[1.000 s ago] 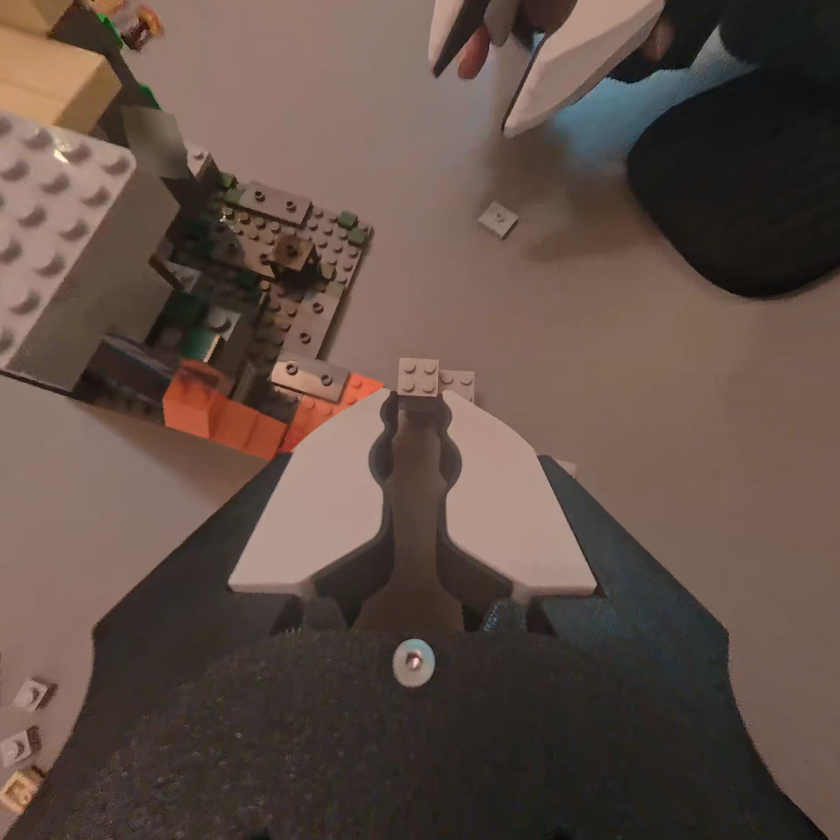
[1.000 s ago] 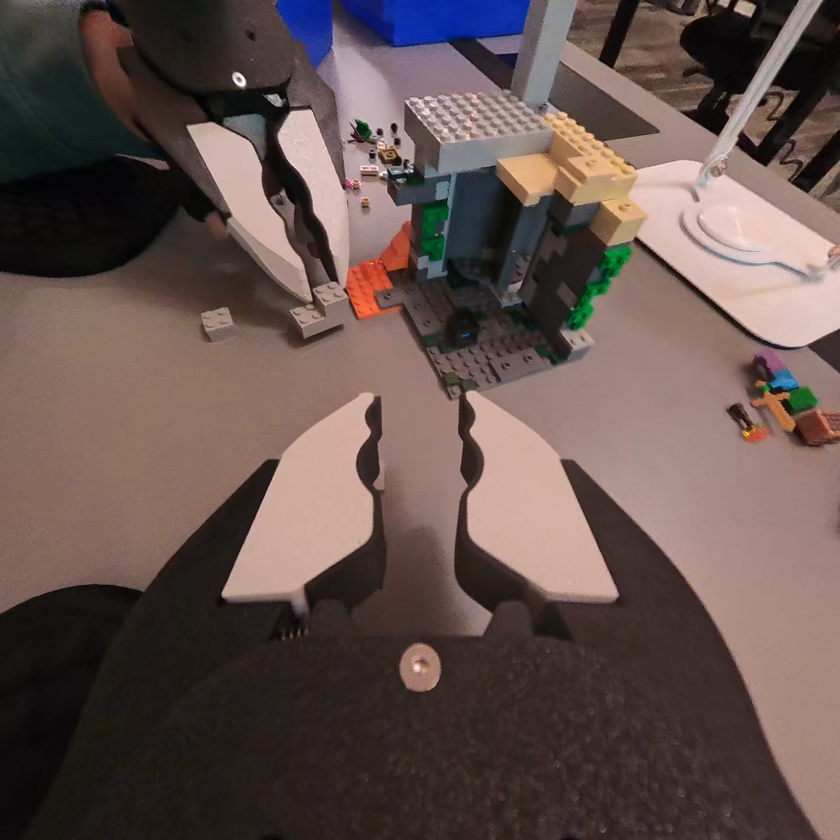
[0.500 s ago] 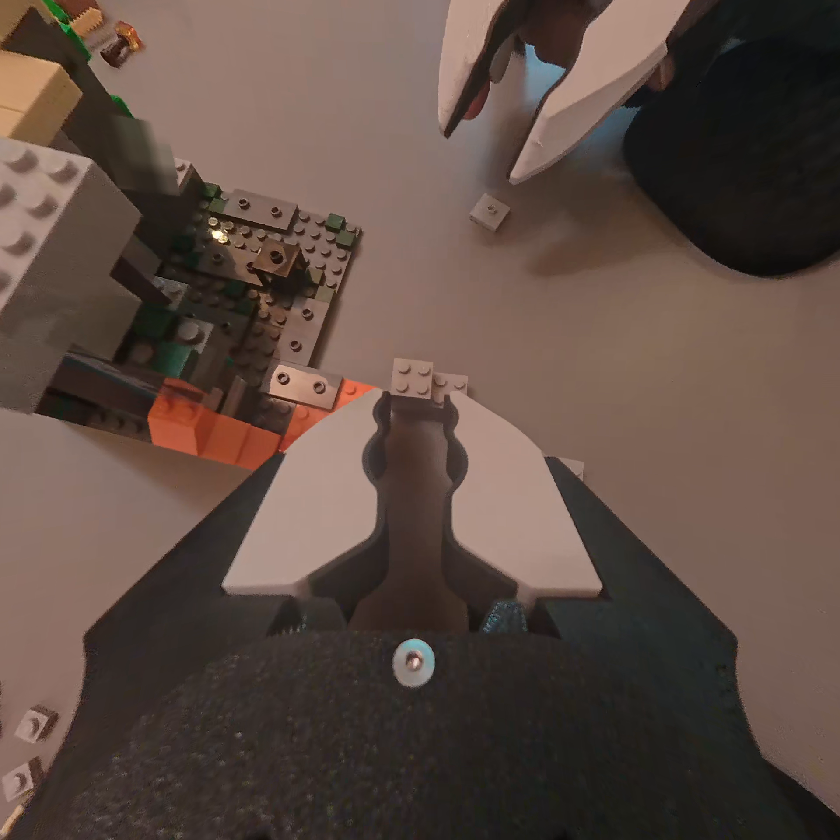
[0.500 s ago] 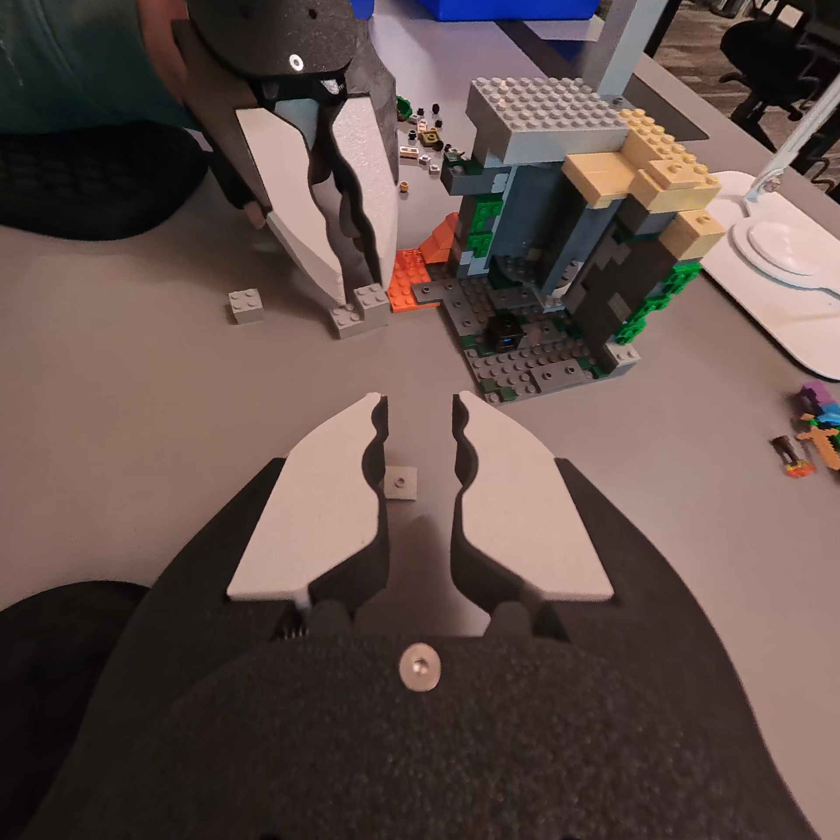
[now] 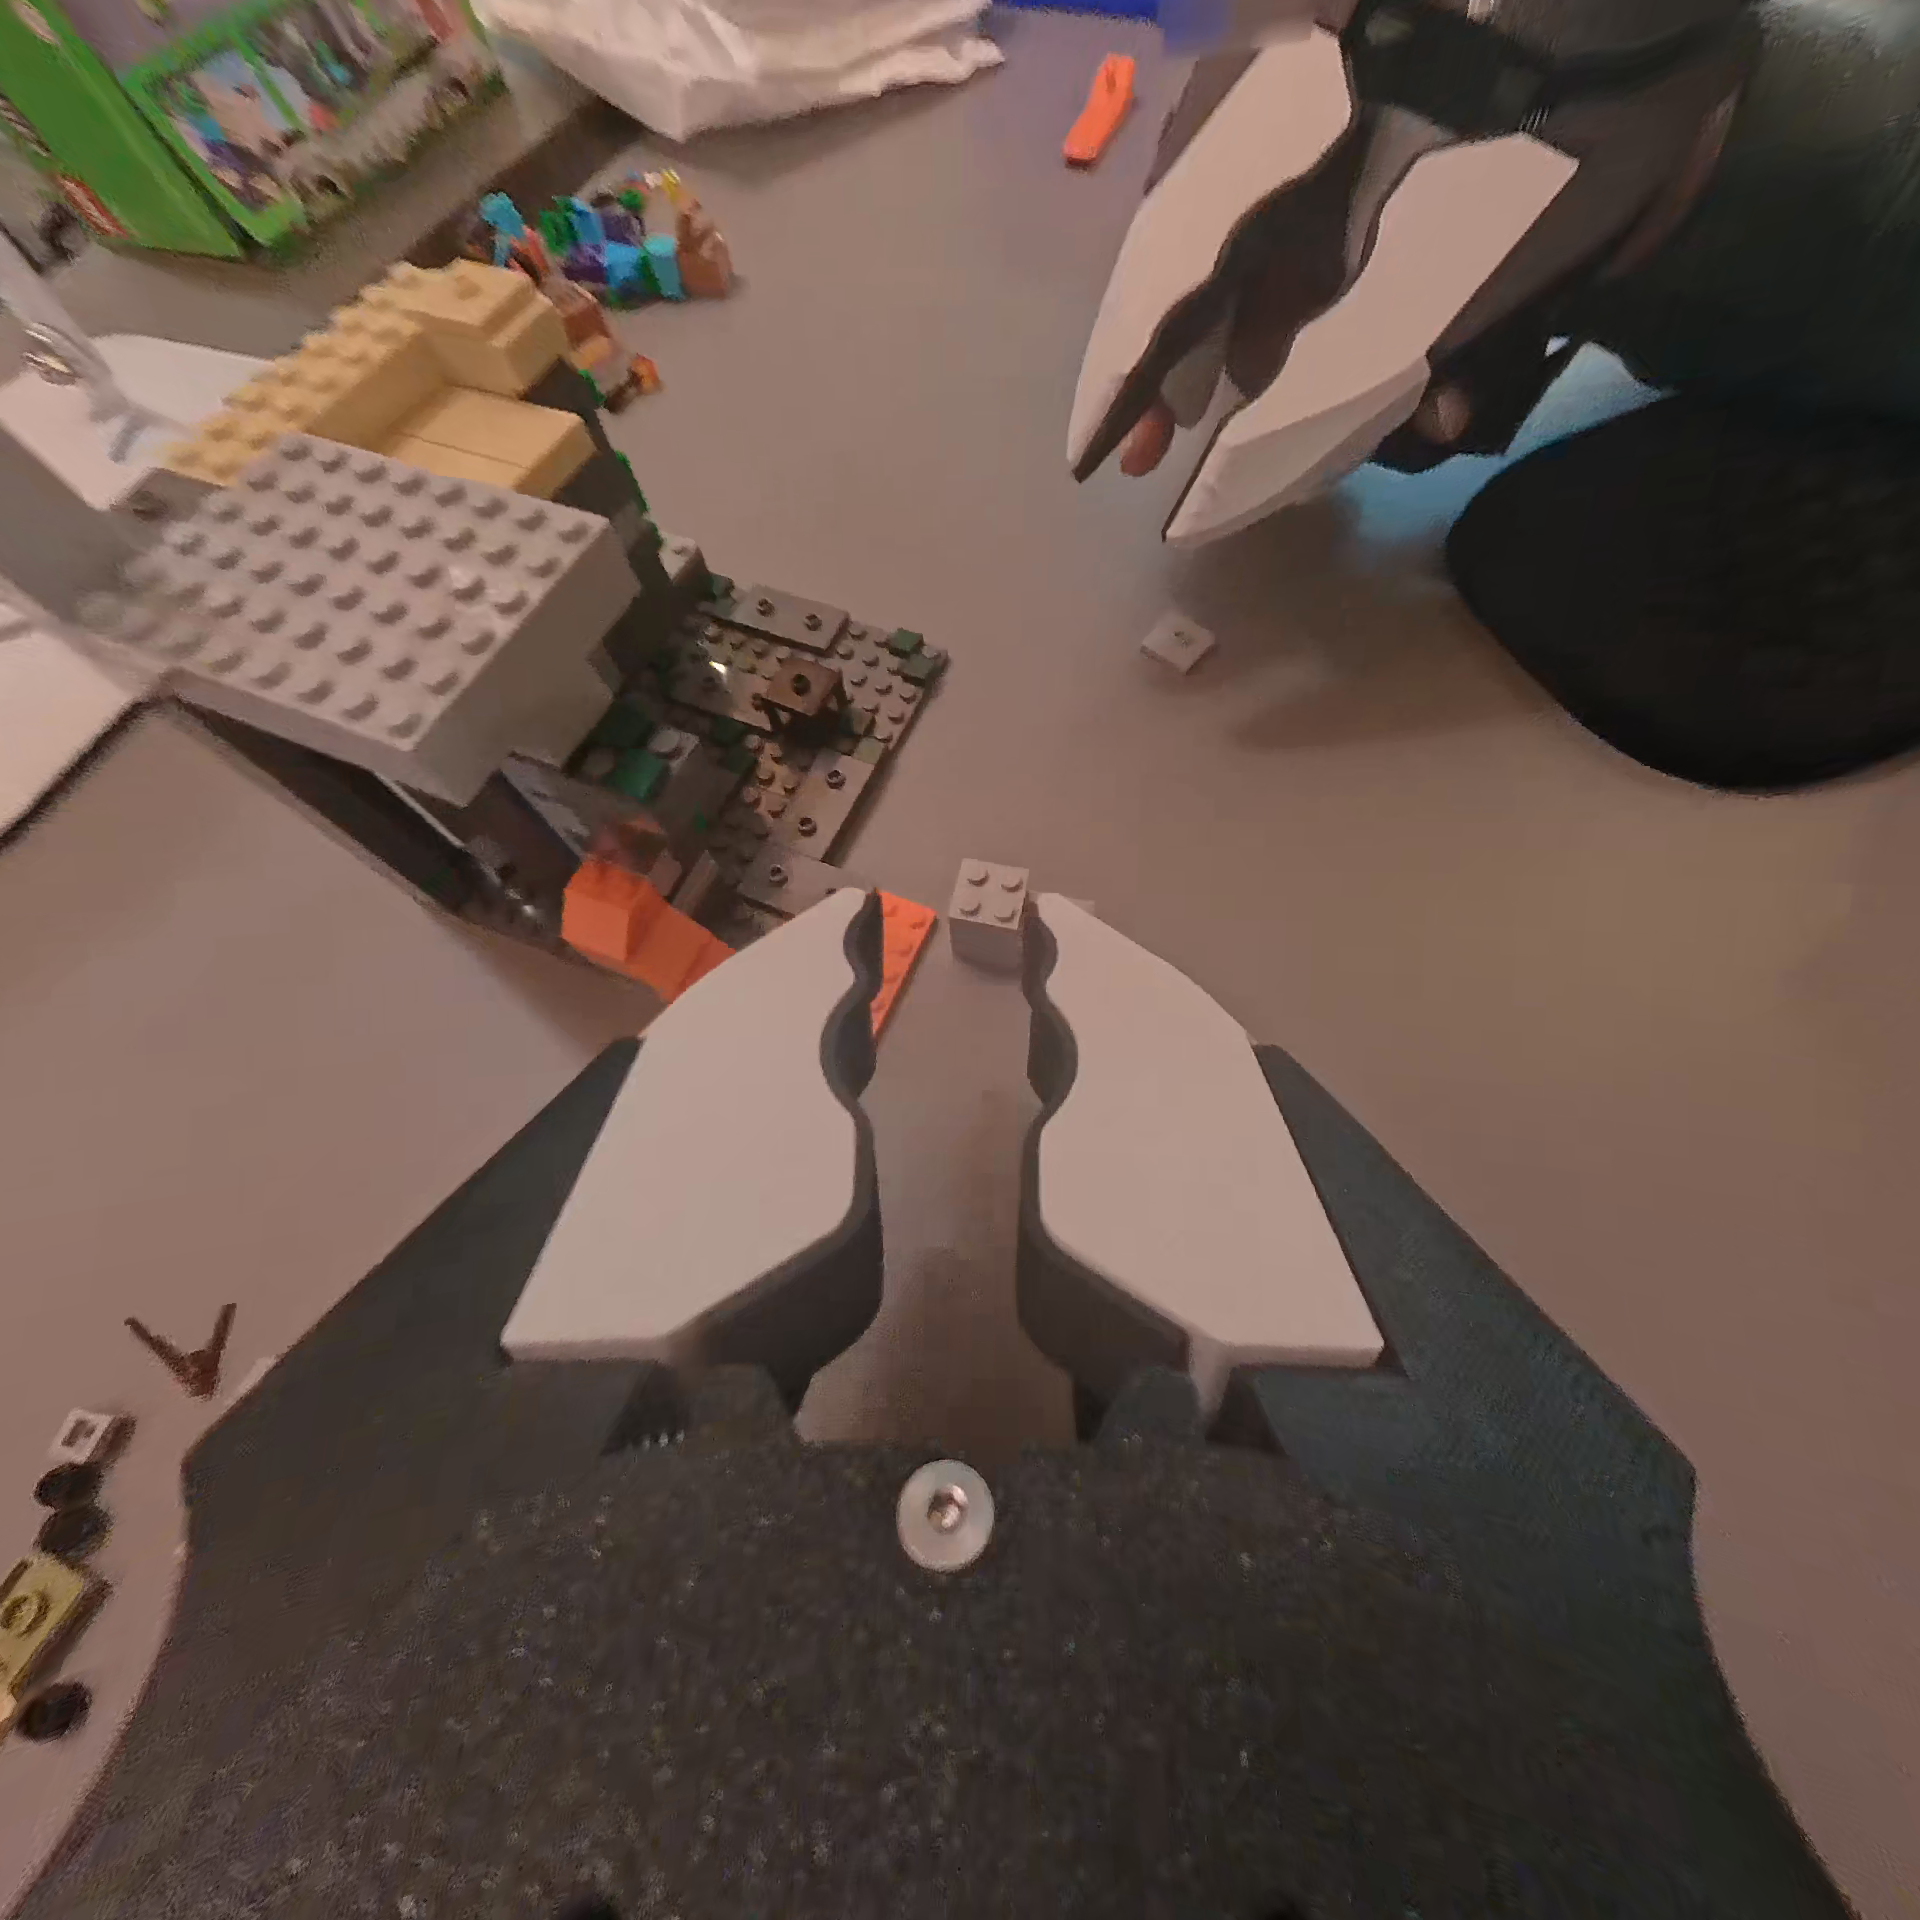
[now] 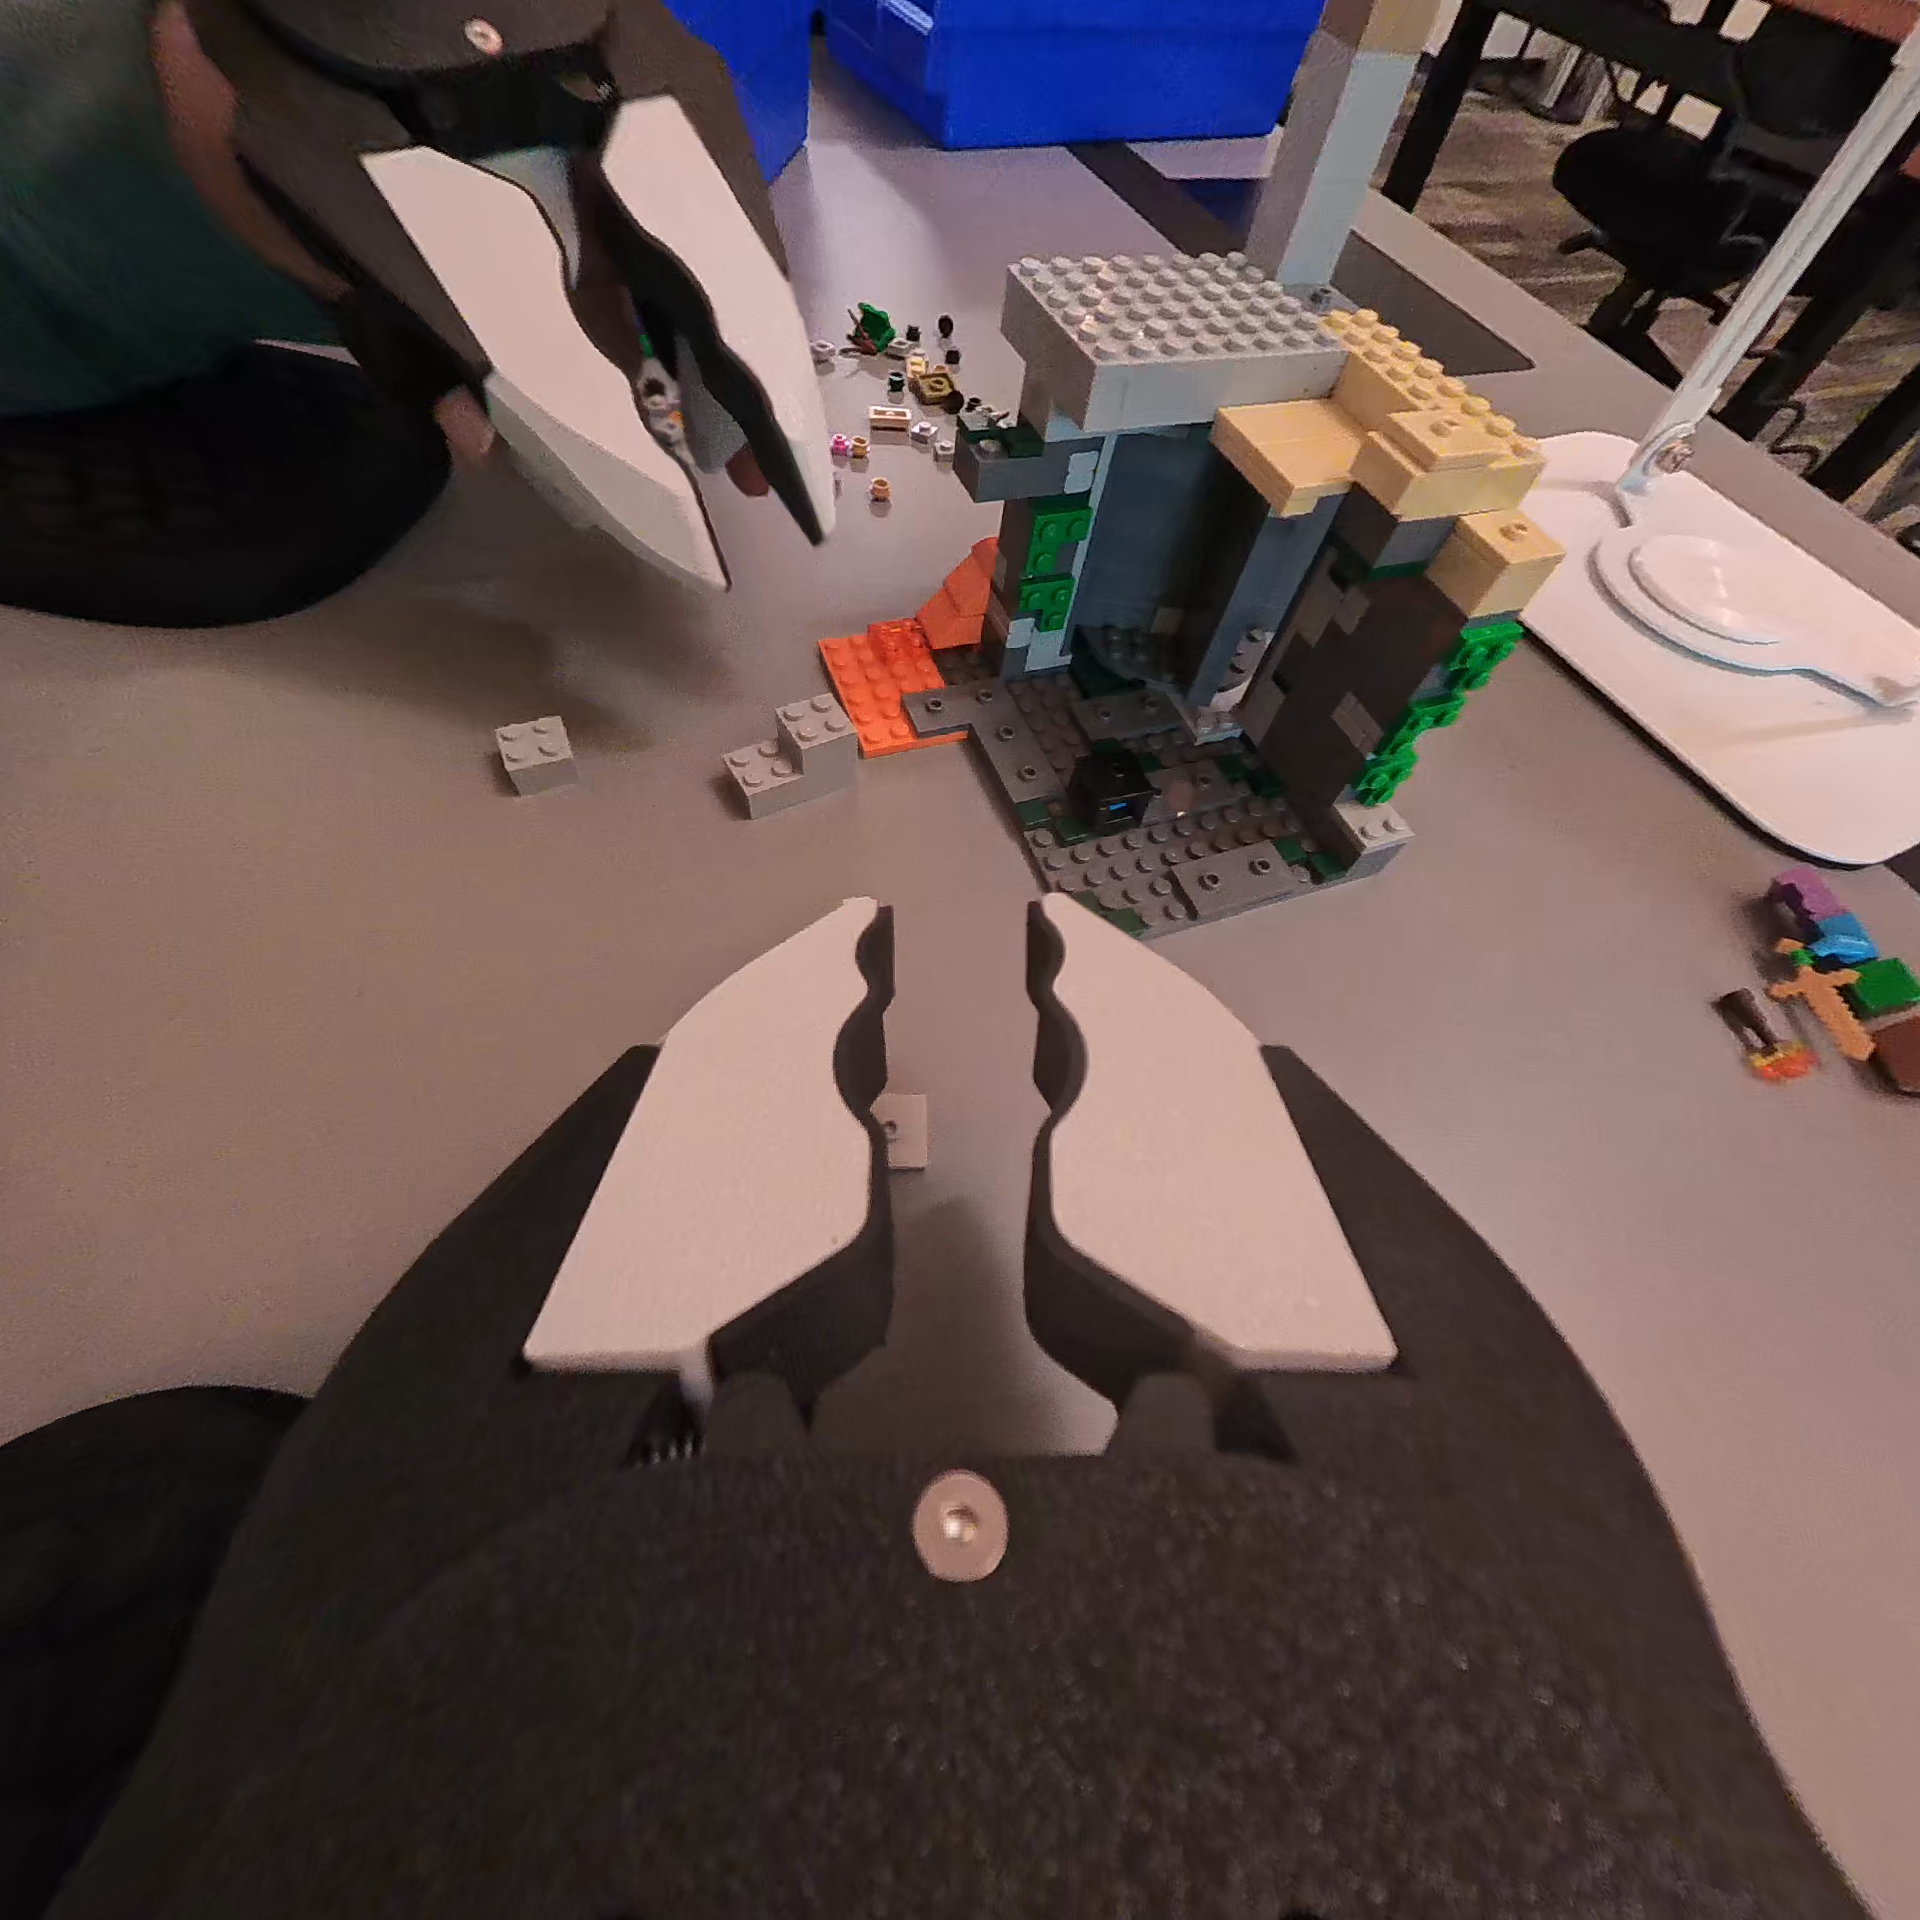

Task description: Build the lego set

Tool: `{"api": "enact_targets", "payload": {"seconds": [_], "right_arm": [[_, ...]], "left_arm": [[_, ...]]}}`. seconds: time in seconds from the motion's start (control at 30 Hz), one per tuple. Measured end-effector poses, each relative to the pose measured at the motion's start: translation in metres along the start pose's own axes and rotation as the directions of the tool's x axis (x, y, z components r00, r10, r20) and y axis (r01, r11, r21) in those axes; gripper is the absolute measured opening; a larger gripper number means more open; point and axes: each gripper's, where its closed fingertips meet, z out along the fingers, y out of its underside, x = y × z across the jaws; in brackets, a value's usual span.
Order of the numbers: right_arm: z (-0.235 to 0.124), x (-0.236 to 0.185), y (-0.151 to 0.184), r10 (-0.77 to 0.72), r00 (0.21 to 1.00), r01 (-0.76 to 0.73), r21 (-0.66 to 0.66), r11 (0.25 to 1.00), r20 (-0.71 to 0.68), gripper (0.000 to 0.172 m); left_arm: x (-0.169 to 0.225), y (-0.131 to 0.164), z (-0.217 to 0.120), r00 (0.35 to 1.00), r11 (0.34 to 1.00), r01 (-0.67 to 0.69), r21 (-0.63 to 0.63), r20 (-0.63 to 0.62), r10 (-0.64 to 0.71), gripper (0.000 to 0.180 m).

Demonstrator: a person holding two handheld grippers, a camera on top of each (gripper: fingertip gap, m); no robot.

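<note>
Both sets of jaws stand partly open with nothing gripped. The left gripper (image 5: 951, 909) hangs above the desk (image 5: 1351, 1039), raised clear of the bricks below, as the right wrist view makes plain. Seen along its fingers, a stepped grey brick piece (image 6: 792, 753) lies just past the tips, its taller block close by the right-hand fingertip (image 5: 1055, 920); whether that tip touches the block I cannot tell from its own view, but the other view shows the jaws lifted well above it. Just to the left of that piece is an orange plate (image 6: 883, 675) at the foot of a brick-built model (image 6: 1226, 582), which has a grey studded roof, tan blocks, green foliage bricks and a dark grey base. A second loose grey brick (image 6: 535, 753) sits on the desk to the left of the stepped piece.

The right gripper (image 6: 961, 914) is low over the desk, nearer the person, fingers apart. A small flat grey tile (image 6: 904, 1127) lies on the desk beneath the gap, partly hidden under the left-hand finger (image 6: 758, 1122); neither pad presses on it.

Around them: a scatter of tiny parts (image 6: 904, 395) behind the model, a cluster of coloured pieces (image 6: 1839, 997) to the right, a white lamp base (image 6: 1725, 644), blue bins (image 6: 1039, 62) at the far edge, and a green box (image 5: 208, 114).
</note>
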Motion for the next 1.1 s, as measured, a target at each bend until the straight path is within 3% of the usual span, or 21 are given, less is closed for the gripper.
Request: {"api": "enact_targets", "payload": {"seconds": [0.17,0.27,0.37,0.57,0.73,1.1], "right_arm": [[-0.003,0.010,-0.005,-0.011,0.998,0.013,0.040,0.999,-0.060,0.019],[-0.006,0.016,-0.004,0.000,0.996,0.003,0.032,0.999,-0.093,0.017],[-0.012,0.018,0.001,-0.014,0.995,0.012,-0.023,1.000,-0.102,0.000],[-0.030,0.013,0.022,0.018,0.998,-0.029,-0.167,0.985,-0.067,0.000],[-0.022,-0.017,0.046,0.016,1.000,-0.010,-0.338,0.941,0.015,0.019],[0.001,-0.015,0.055,0.038,0.997,0.000,-0.468,0.884,0.072,0.021]], "left_arm": [[-0.005,-0.004,-0.009,0.998,0.998,-0.020,0.067,0.058,0.016,0.020],[-0.002,-0.006,-0.010,0.999,0.995,-0.027,0.097,0.028,0.025,0.012],[0.002,-0.007,-0.011,0.999,0.992,-0.051,0.114,0.016,0.049,0.000],[0.005,0.000,-0.011,0.997,0.993,-0.072,0.097,0.004,0.072,0.002],[0.012,0.004,-0.007,0.994,0.992,-0.111,0.067,-0.011,0.112,0.008],[0.031,0.017,-0.013,0.979,0.988,-0.151,0.015,-0.133,0.152,0.019]]}}
